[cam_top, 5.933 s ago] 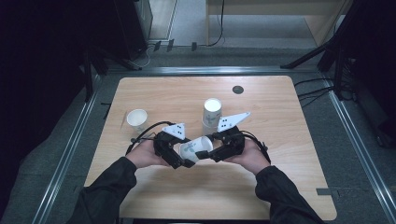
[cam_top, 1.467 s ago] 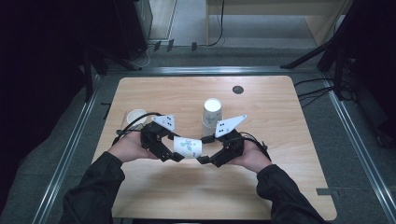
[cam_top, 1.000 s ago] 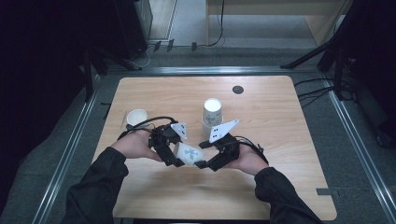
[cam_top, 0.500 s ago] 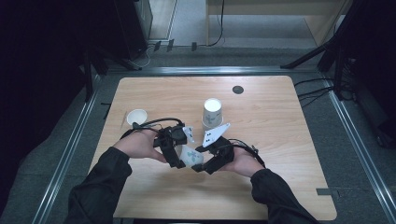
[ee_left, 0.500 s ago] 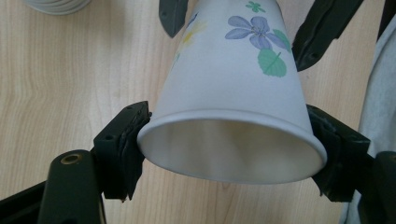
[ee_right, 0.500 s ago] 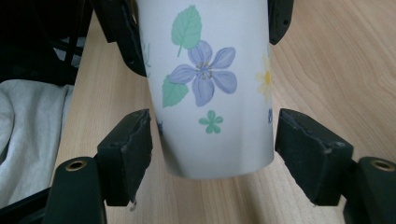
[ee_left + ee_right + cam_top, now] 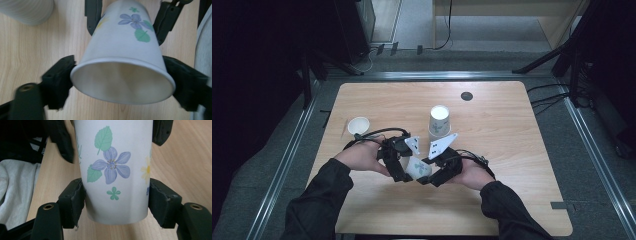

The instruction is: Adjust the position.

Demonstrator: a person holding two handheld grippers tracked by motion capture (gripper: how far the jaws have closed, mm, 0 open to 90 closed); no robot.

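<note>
Hands nearer, flowered white cup [image 7: 419, 168] (tipped sideways)

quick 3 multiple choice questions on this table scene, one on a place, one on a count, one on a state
1. Where is the small white cup?
A. near the table's left edge
B. at its middle
C. near its right edge
2. How many cups are there?
A. two
B. three
C. five
3. How is the flowered cup turned?
A. upright
B. on its side
C. crushed flat

1 A: it stands by the left edge.
2 B: small, flowered, and a taller cup mid-table.
3 B: its round mouth faces sideways.
</note>
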